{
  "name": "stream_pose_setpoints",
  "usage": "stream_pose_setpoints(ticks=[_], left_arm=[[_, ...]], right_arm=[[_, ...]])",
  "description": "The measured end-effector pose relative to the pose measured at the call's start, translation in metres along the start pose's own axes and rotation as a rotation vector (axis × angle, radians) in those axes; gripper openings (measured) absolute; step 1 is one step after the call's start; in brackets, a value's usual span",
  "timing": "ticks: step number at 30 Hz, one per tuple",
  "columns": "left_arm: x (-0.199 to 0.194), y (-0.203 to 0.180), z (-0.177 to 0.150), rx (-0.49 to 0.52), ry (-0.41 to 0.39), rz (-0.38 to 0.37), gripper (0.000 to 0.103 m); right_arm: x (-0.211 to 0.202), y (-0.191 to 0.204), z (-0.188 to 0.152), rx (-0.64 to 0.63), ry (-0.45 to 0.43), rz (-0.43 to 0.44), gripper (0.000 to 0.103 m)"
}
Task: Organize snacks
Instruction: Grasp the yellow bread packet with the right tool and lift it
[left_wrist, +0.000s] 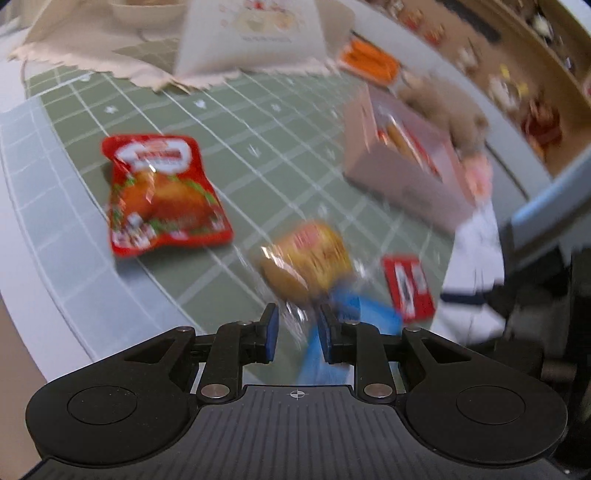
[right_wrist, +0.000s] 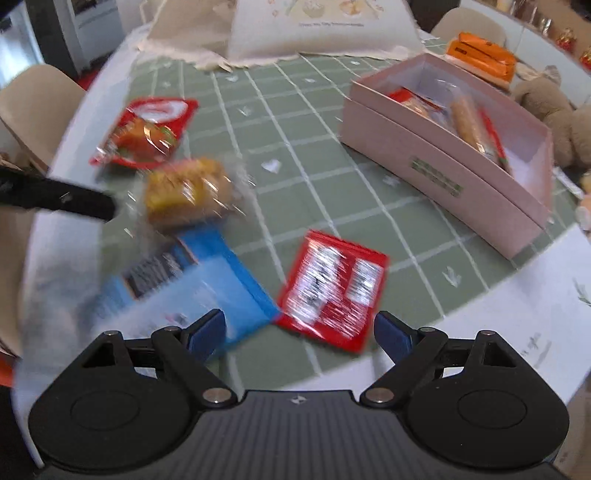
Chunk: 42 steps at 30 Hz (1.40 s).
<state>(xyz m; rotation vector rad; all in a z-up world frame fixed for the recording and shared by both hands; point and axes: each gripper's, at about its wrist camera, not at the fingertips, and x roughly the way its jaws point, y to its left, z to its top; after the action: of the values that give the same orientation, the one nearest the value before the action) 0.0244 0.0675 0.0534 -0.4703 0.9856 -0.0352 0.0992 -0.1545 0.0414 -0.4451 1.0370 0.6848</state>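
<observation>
Green cloth (right_wrist: 332, 192) with a white grid covers the round worktop (right_wrist: 546, 295), and a frayed beige cloth (right_wrist: 192, 40) lies at the far edge under a pale printed card (right_wrist: 317, 29).

Four snack packets are out on the green cloth. One is a red glossy pouch (left_wrist: 162, 195) with a picture of fried food, lying flat on its own. One is a small red flat packet (right_wrist: 332, 288) with white label panels, lying near the front edge. One is a blue and white flat packet (right_wrist: 207, 284) just beside it. The fourth is a clear crinkly wrapper holding a yellow-brown cake (left_wrist: 306, 262); it is blurred.

The left gripper (left_wrist: 299, 328) has its blue pads drawn close together, pinching the clear tail of the cake wrapper. In the right wrist view the cake hangs over the blue packet, at the tip of that black gripper coming in from the left.

The right gripper (right_wrist: 299, 332) stands with its jaws wide apart and nothing between them, above the small red packet.

One pink cardboard box (right_wrist: 443, 155), rectangular and open-topped, sits to the right. At least two wrapped snacks lie inside it, one red and one long and tan. Behind it are an orange packet (right_wrist: 480, 55) and a tan soft toy (right_wrist: 554, 110).
</observation>
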Motion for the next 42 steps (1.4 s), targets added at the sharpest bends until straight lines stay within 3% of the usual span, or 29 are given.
stream_pose_setpoints(ticks=[8,13,16,20,26,30,34,39,41,42], left_arm=[[0.018,-0.027,-0.014,0.069,0.054,-0.01,0.026],[0.026,-0.042,-0.014,0.084,0.085,-0.07,0.027],[0.013,-0.043,-0.006,0.097,0.021,-0.088,0.027],[-0.011,-0.024,0.015,0.042,-0.113,-0.009,0.027],[-0.025,-0.002,0.02,0.007,-0.159,0.23,0.027],[-0.033,0.014,0.011,-0.048,-0.156,0.239,0.027],[-0.037,0.019,0.002,-0.085,-0.147,0.241,0.027],[-0.038,0.018,-0.004,-0.079,-0.127,0.222,0.027],[-0.037,0.016,-0.006,-0.074,-0.119,0.221,0.027],[-0.036,0.016,-0.006,-0.071,-0.116,0.218,0.027]], right_arm=[[-0.012,-0.037,-0.011,0.162,-0.031,0.023,0.088],[-0.007,-0.045,0.001,0.264,-0.06,0.022,0.088],[-0.004,-0.041,0.006,0.285,-0.059,0.044,0.088],[-0.015,-0.026,0.007,0.23,-0.079,0.056,0.088],[-0.024,-0.005,0.038,0.209,-0.082,0.211,0.088],[-0.008,0.014,0.066,0.259,-0.023,0.272,0.088],[0.019,0.038,0.09,0.204,0.016,0.204,0.088],[0.049,0.067,0.106,0.037,0.028,0.131,0.093],[0.05,0.068,0.108,0.026,0.012,0.128,0.09],[0.047,0.067,0.109,0.021,0.004,0.135,0.08]])
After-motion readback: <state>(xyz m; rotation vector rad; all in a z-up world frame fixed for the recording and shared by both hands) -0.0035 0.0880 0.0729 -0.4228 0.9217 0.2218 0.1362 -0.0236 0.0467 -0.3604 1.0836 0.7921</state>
